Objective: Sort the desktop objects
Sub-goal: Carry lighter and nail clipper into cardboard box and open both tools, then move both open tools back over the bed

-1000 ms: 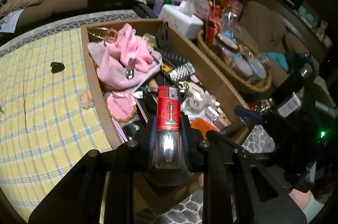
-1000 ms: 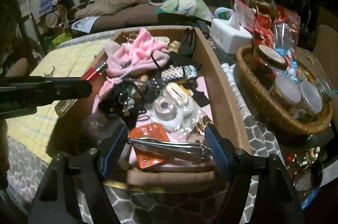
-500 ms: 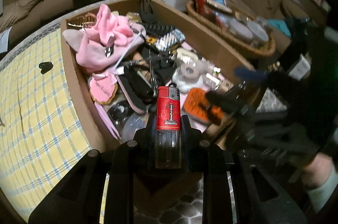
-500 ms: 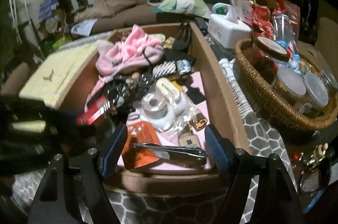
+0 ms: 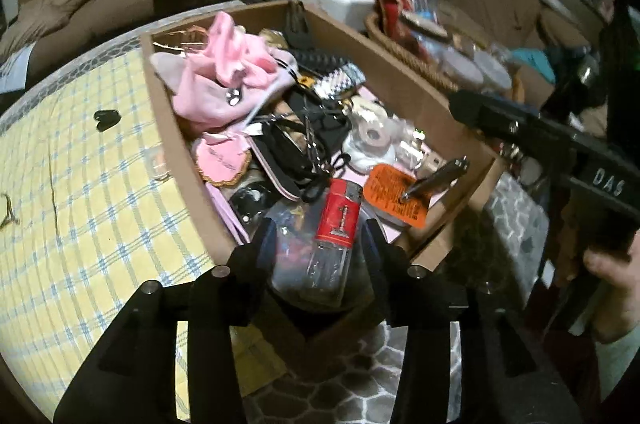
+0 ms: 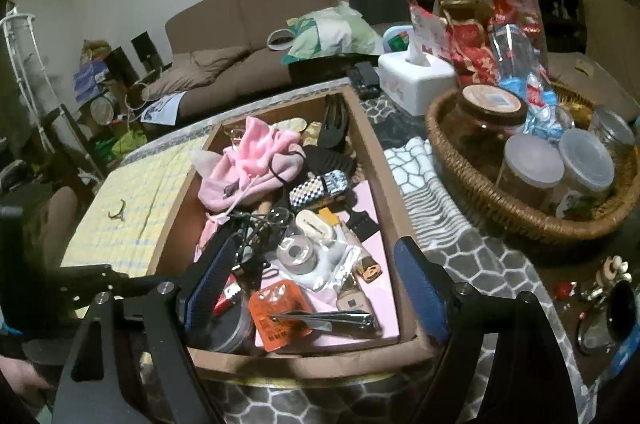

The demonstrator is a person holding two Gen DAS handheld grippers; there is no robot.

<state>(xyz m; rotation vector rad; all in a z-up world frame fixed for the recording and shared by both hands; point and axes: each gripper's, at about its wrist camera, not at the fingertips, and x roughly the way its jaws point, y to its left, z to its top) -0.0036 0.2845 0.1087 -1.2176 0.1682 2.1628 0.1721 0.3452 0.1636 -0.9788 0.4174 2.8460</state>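
Note:
A cardboard box [image 5: 400,80] [image 6: 374,160] holds pink cloth, tape rolls, hair clips and other small items. My left gripper [image 5: 318,236] is open over the box's near corner. The red lighter [image 5: 338,220] lies loose between its fingers on a clear jar lid; it also shows in the right wrist view [image 6: 228,298]. My right gripper [image 6: 316,288] is open above the box's near end. The silver nail clipper [image 6: 332,318] [image 5: 434,180] lies on an orange packet [image 6: 280,314] inside the box.
A wicker basket [image 6: 480,184] of jars stands right of the box. A white tissue box [image 6: 416,80] sits behind it. A yellow checked cloth [image 5: 80,184] with a black clip [image 5: 107,115] lies left of the box. A sofa is at the back.
My left gripper opened and let the red lighter drop into the box. My right gripper opened and released the nail clipper onto the orange packet, then drew back.

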